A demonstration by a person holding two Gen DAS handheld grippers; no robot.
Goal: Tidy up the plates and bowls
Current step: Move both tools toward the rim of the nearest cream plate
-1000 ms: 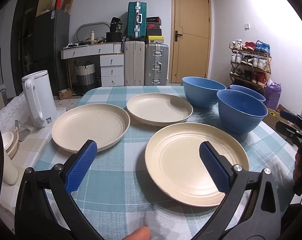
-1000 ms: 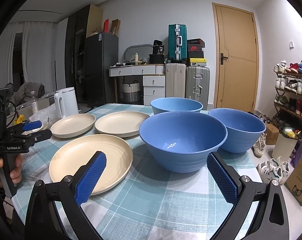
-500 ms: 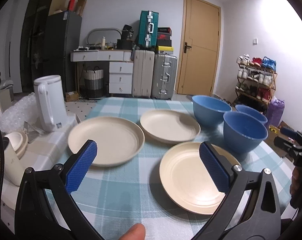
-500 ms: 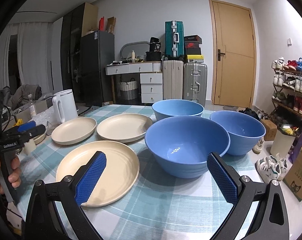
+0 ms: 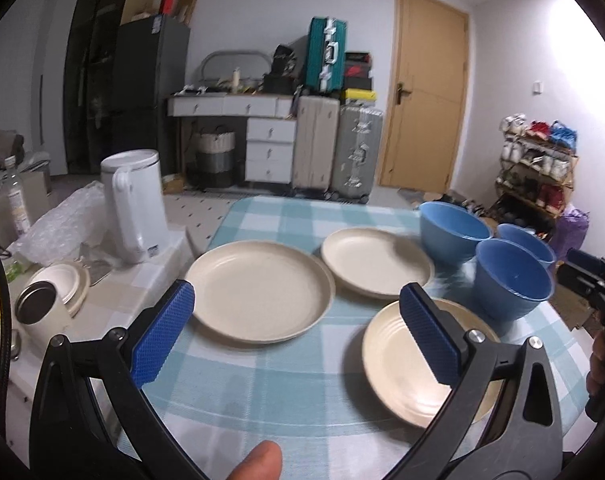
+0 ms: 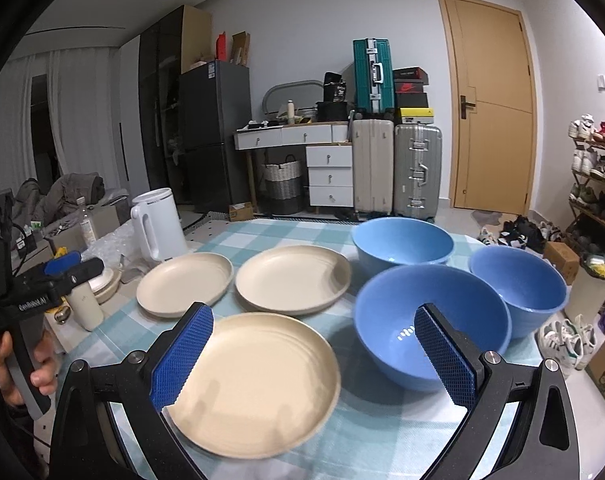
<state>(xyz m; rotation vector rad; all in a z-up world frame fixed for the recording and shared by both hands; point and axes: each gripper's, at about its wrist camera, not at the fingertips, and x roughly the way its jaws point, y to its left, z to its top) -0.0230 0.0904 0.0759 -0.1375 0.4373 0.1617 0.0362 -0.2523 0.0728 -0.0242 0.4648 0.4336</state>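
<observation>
Inventory, as I read it: nothing stacked yet.

- Three round cream plastic plates lie singly on the blue-checked tablecloth (image 6: 262, 232): ridged plate (image 6: 262, 380) lower centre of the right view; two smooth plates (image 6: 184, 288) (image 6: 292, 278) mid-frame.
- Three blue bowls (image 6: 430, 344) (image 6: 518, 288) (image 6: 402, 240) stand apart, centre right.
- Left gripper (image 5: 298, 332): jaws wide, empty, above the left smooth plate.
- Right gripper (image 6: 312, 354): jaws wide, empty, between ridged plate and nearest bowl.

All nesting remains, I judge.
</observation>
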